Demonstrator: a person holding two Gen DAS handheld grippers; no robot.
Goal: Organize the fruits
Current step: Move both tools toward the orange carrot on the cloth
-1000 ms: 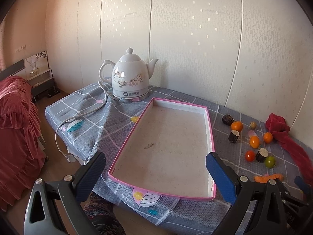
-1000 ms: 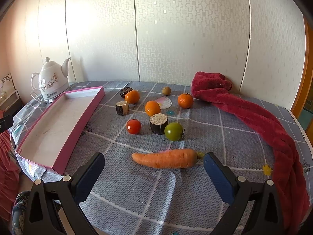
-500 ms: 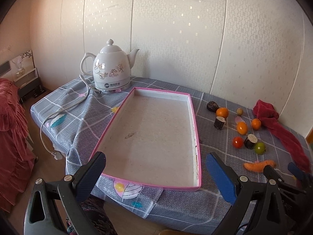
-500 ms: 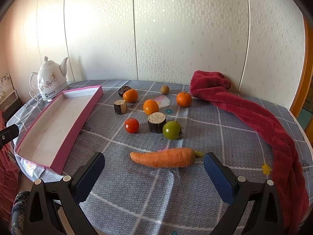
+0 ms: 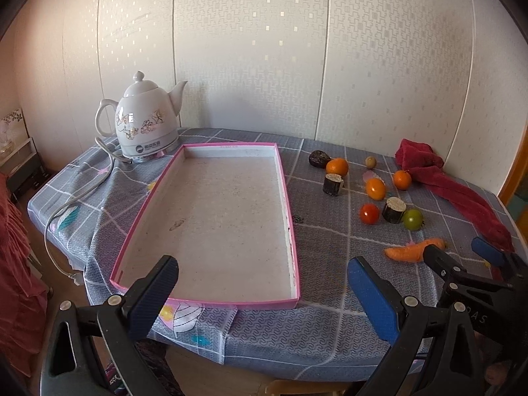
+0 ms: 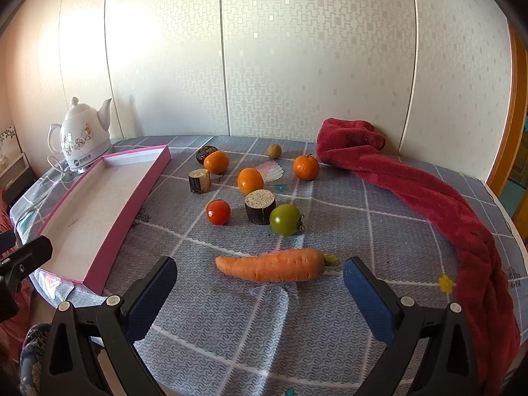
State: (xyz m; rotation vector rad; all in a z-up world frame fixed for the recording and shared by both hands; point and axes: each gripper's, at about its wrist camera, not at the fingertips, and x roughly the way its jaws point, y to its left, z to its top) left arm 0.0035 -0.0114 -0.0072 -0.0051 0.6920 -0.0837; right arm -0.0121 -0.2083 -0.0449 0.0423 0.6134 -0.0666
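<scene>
A pink-rimmed tray [image 5: 287, 217] [image 6: 132, 198] lies empty on the grey checked tablecloth. Right of it sit three oranges [image 6: 250, 180], a red tomato [image 6: 218, 212], a green tomato [image 6: 285, 219], a small brown fruit [image 6: 274, 150], dark cut stubs [image 6: 260, 206] and a carrot [image 6: 274, 265]. My left gripper [image 5: 260, 292] is open and empty, over the tray's near edge. My right gripper [image 6: 259, 288] is open and empty, just in front of the carrot; it also shows in the left wrist view [image 5: 462, 257].
A white flowered kettle [image 5: 145, 122] with a cord stands at the tray's far left corner. A red towel [image 6: 429, 198] runs along the table's right side. The wall closes the far edge. Red fabric [image 5: 13, 264] lies left of the table.
The left gripper has swung right and drawn back, so the tray sits more centred and the fruits and right gripper show better. The right gripper has crept slightly toward the carrot.
</scene>
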